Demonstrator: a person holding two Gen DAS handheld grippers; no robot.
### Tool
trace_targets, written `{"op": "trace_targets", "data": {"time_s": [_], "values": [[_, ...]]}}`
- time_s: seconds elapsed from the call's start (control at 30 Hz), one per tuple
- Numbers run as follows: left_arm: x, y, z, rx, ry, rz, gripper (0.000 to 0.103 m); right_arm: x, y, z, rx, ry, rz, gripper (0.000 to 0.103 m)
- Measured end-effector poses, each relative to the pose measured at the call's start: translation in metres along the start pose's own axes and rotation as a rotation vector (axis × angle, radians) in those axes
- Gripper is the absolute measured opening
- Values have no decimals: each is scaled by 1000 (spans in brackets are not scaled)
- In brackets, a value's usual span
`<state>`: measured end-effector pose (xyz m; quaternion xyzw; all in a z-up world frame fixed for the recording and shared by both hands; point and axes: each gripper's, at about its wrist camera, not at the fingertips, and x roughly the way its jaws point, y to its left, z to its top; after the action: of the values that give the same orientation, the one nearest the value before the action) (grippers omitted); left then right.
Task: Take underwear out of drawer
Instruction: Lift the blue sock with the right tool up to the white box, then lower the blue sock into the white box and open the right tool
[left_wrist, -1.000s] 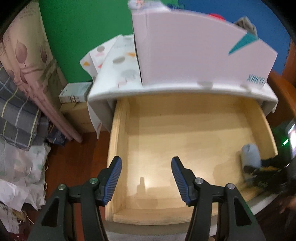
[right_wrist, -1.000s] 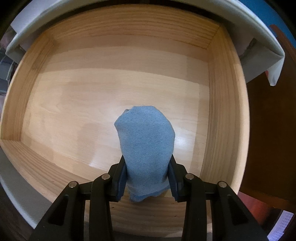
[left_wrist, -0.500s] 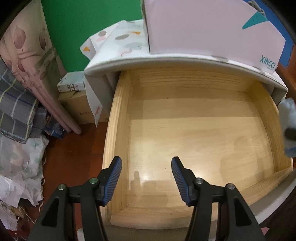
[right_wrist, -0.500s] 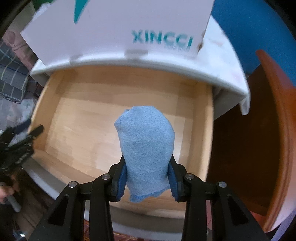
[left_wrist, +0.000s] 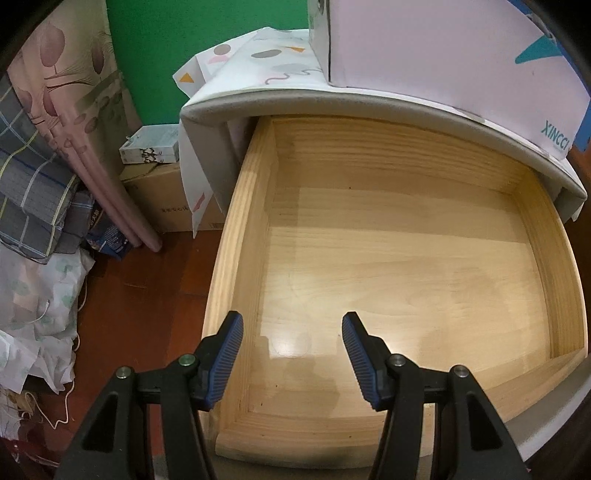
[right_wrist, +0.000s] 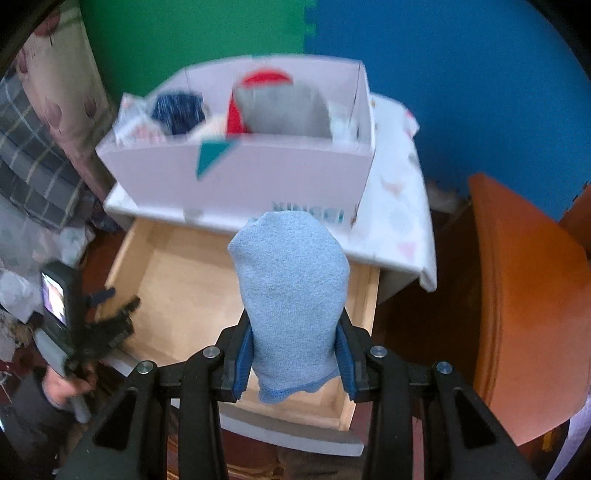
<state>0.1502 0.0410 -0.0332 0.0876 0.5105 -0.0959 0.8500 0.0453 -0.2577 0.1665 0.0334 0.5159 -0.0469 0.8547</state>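
Observation:
My right gripper (right_wrist: 293, 354) is shut on rolled light-blue underwear (right_wrist: 290, 291), which stands upright between the blue pads, well above the open wooden drawer (right_wrist: 177, 288). In the left wrist view the drawer (left_wrist: 369, 266) is pulled out and nothing lies on its floor. My left gripper (left_wrist: 291, 347) stands open over the drawer's front left corner with nothing between its fingers. From the right wrist view the left gripper (right_wrist: 110, 306) shows at the drawer's left edge, held by a hand (right_wrist: 61, 387).
A white box (right_wrist: 240, 177) with folded clothes stands on the white cabinet top (right_wrist: 399, 236) above the drawer. An orange-brown chair (right_wrist: 524, 306) is to the right. Bedding and cloths (left_wrist: 40, 221) and cardboard boxes (left_wrist: 162, 199) lie at the left.
My right gripper has risen out of the drawer with the blue underwear, so the box top now shows. My left gripper sank a little toward the drawer's front left corner.

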Motion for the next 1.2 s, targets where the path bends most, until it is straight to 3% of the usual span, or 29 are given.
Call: {"op": "trace_targets", "data": {"time_s": [0.23, 0.43, 0.87, 1.07, 1.2], "values": [[0, 0, 1, 1, -9, 1, 57, -32, 9, 47, -25, -88, -18, 36], [-2, -1, -1, 1, -12, 0, 57, -32, 17, 85, -38, -110, -35, 36], [-2, -1, 0, -3, -17, -4, 57, 5, 33, 167, -40, -105, -77, 36], [-2, -2, 0, -7, -20, -5, 57, 18, 50, 191, -40, -118, -16, 36], [-2, -1, 0, -10, -21, -8, 57, 38, 69, 198, -66, -78, 20, 36]]}}
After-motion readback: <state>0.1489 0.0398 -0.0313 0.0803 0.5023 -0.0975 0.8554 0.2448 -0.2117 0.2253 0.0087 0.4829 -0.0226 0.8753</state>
